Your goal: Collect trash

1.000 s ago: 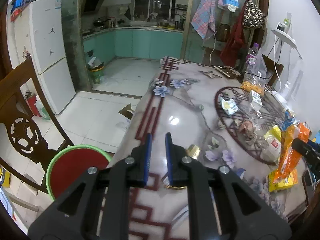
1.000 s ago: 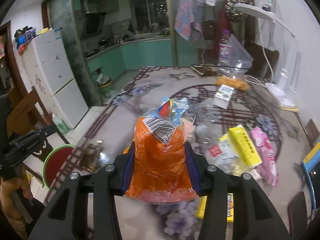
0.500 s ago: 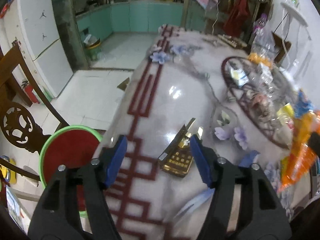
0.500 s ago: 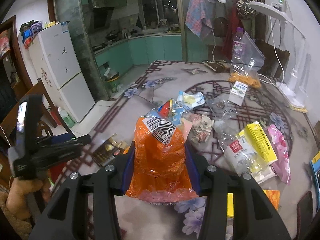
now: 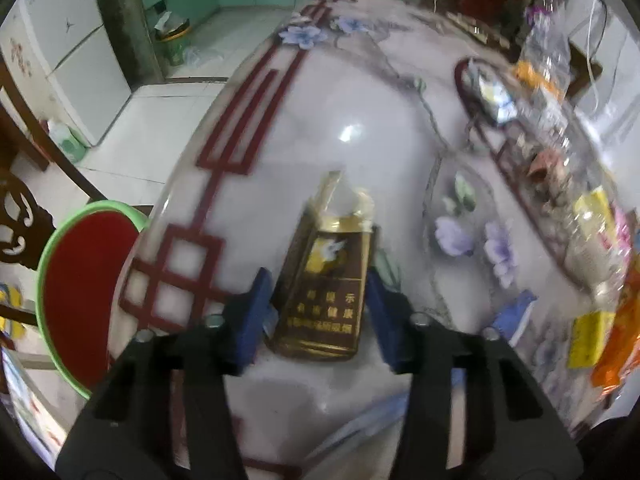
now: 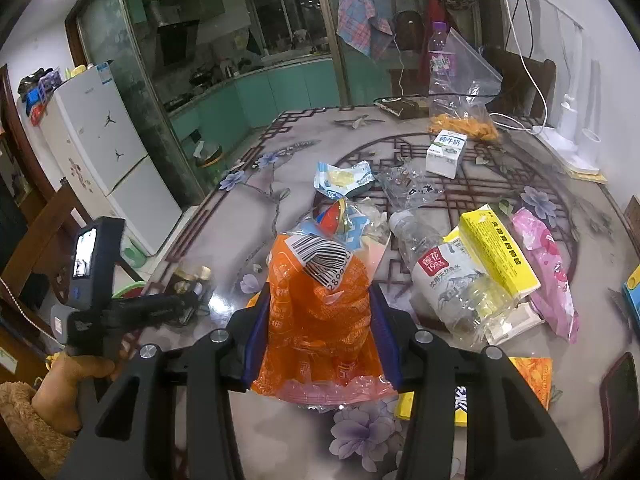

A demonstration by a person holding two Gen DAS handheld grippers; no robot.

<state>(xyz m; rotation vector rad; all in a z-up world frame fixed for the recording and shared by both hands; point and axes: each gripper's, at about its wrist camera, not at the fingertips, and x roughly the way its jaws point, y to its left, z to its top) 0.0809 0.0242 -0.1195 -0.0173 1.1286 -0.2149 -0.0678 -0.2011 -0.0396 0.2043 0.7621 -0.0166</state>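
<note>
A gold-and-brown cigarette pack [image 5: 332, 272] with its lid open lies on the patterned table [image 5: 280, 152] near the left edge. My left gripper [image 5: 318, 304] points steeply down over it, one blue pad on each side. Its jaws are closing, and a thin gap still shows at the left pad. In the right wrist view the left gripper [image 6: 176, 304] is low at the left, with the pack [image 6: 192, 280] at its tips. My right gripper [image 6: 319, 294] is shut on an orange snack bag [image 6: 320, 340] stuffed with wrappers and held above the table.
Scattered to the right are a crushed plastic bottle [image 6: 448, 276], a yellow box [image 6: 496, 252], a pink packet [image 6: 548, 268], a milk carton [image 6: 446, 152] and a blue-white wrapper [image 6: 344, 178]. A red stool with a green rim [image 5: 80, 288] stands beside the table's left edge. A desk lamp [image 6: 572, 148] stands far right.
The left gripper opened from shut, dropped and tilted down over the cigarette pack, and its jaws have narrowed around it. The right gripper still holds the orange bag.
</note>
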